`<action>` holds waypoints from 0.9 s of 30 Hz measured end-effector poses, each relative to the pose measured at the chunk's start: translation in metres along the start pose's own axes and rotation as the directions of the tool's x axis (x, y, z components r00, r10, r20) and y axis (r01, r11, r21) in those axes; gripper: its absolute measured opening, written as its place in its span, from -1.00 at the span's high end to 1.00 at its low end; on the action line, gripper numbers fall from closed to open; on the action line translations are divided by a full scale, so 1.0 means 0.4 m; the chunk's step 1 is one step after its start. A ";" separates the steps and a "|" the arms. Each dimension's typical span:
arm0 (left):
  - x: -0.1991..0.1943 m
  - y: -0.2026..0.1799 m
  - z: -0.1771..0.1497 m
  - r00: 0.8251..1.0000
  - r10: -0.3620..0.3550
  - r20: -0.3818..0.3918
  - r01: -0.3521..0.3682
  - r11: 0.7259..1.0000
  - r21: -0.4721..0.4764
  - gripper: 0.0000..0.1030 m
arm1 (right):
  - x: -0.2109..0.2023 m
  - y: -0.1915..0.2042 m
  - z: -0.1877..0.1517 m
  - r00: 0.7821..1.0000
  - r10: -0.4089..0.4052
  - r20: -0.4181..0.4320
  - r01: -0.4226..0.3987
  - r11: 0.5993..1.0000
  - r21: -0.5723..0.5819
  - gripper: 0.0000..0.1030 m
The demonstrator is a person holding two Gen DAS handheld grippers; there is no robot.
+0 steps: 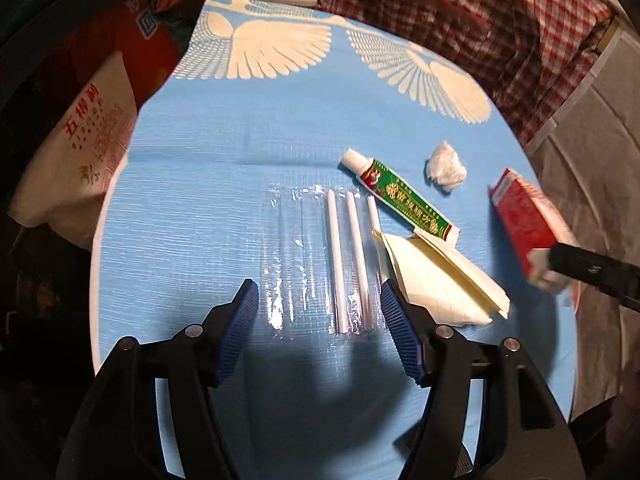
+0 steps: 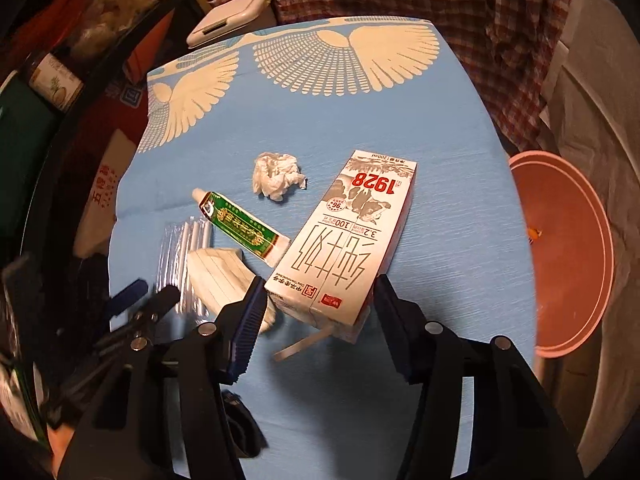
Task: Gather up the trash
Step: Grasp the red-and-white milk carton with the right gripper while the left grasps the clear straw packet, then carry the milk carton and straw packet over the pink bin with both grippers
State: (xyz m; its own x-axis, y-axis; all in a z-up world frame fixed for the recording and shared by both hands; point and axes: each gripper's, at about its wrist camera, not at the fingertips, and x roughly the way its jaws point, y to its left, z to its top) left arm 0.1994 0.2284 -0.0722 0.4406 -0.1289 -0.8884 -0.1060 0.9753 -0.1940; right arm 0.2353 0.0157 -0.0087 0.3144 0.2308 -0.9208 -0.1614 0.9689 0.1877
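On the blue table (image 1: pixel 200 200) lie a clear plastic wrapper with white straws (image 1: pixel 320 256), a green tube (image 1: pixel 404 196), a crumpled tissue (image 1: pixel 446 166), a folded paper (image 1: pixel 436 276) and a red-and-white milk carton (image 1: pixel 528 224). My left gripper (image 1: pixel 320 300) is open, its jaws on either side of the wrapper's near end. My right gripper (image 2: pixel 320 292) is open around the near end of the milk carton (image 2: pixel 352 236), which has a straw (image 2: pixel 304 344) sticking out. The tube (image 2: pixel 240 228), the tissue (image 2: pixel 276 176), the paper (image 2: pixel 220 276) and the wrapper (image 2: pixel 180 256) lie left of the carton.
A pink basin (image 2: pixel 568 256) sits beyond the table's right edge. A white bag with red print (image 1: pixel 80 148) and cluttered shelves (image 2: pixel 60 60) stand to the left. A white box (image 2: pixel 228 16) and a checked cloth (image 1: pixel 460 12) are at the far side.
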 end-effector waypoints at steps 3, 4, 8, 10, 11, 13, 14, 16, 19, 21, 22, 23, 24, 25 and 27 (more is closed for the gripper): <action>0.024 -0.017 -0.004 0.999 0.039 -0.030 -0.038 0.999 0.032 -0.15 | -0.018 -0.023 -0.008 1.000 0.002 0.011 -0.002 0.999 -0.039 -0.07; 0.027 -0.014 -0.003 0.998 0.047 -0.036 -0.045 0.998 0.036 -0.05 | -0.026 -0.031 -0.011 1.000 0.009 0.014 -0.009 0.999 -0.051 -0.06; 0.020 -0.002 0.000 0.998 0.047 -0.030 -0.046 0.999 0.024 0.65 | -0.051 -0.053 -0.020 0.999 0.022 0.033 -0.019 0.995 -0.095 -0.04; 0.014 0.003 0.000 0.999 0.040 -0.026 -0.040 0.999 0.012 0.84 | -0.064 -0.067 -0.027 0.998 0.043 0.053 -0.037 0.993 -0.113 -0.04; 0.005 0.004 0.000 0.999 0.043 -0.017 -0.043 0.999 0.011 0.84 | -0.069 -0.075 -0.029 0.997 0.050 0.065 -0.042 0.992 -0.119 -0.04; -0.010 0.003 0.002 0.999 0.050 0.003 -0.050 0.999 0.013 0.86 | -0.075 -0.091 -0.036 0.994 0.065 0.085 -0.055 0.991 -0.120 -0.04; -0.023 0.003 0.003 0.998 0.053 0.017 -0.053 0.998 0.014 0.86 | -0.078 -0.102 -0.040 0.992 0.080 0.093 -0.070 0.991 -0.111 -0.04; -0.043 -0.001 0.007 0.998 0.053 0.039 -0.054 0.998 0.010 0.86 | -0.092 -0.116 -0.047 0.988 0.111 0.109 -0.099 0.990 -0.104 -0.03; -0.088 -0.005 0.007 0.995 0.057 0.083 -0.057 0.998 0.003 0.86 | -0.120 -0.111 -0.053 0.980 0.116 0.160 -0.095 0.986 -0.133 -0.02; -0.115 -0.009 0.010 0.992 0.056 0.110 -0.056 0.998 0.000 0.86 | -0.133 -0.107 -0.061 0.977 0.111 0.182 -0.081 0.983 -0.163 -0.02; -0.129 -0.012 0.010 0.991 0.050 0.123 -0.049 0.999 -0.005 0.86 | -0.137 -0.110 -0.064 0.976 0.117 0.186 -0.086 0.982 -0.166 -0.02; -0.144 -0.016 0.009 0.990 0.045 0.137 -0.044 0.999 -0.007 0.86 | -0.140 -0.114 -0.066 0.974 0.124 0.188 -0.093 0.982 -0.167 -0.01; -0.153 -0.021 0.010 0.988 0.043 0.146 -0.043 0.999 -0.007 0.86 | -0.144 -0.117 -0.069 0.973 0.129 0.191 -0.098 0.981 -0.167 -0.01; -0.165 -0.029 0.008 0.986 0.042 0.158 -0.042 0.999 -0.004 0.86 | -0.145 -0.117 -0.072 0.972 0.129 0.195 -0.097 0.981 -0.168 -0.01; -0.182 -0.044 0.002 0.984 0.037 0.173 -0.038 0.999 0.002 0.86 | -0.154 -0.120 -0.076 0.970 0.121 0.209 -0.085 0.981 -0.175 0.00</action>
State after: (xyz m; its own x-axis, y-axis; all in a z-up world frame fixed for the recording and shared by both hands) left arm 0.1699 0.2210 -0.0038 0.5842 -0.0599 -0.8094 -0.1210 0.9797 -0.1598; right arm 0.1952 -0.0478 0.0286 0.4808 0.3598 -0.7996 -0.3487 0.9152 0.2021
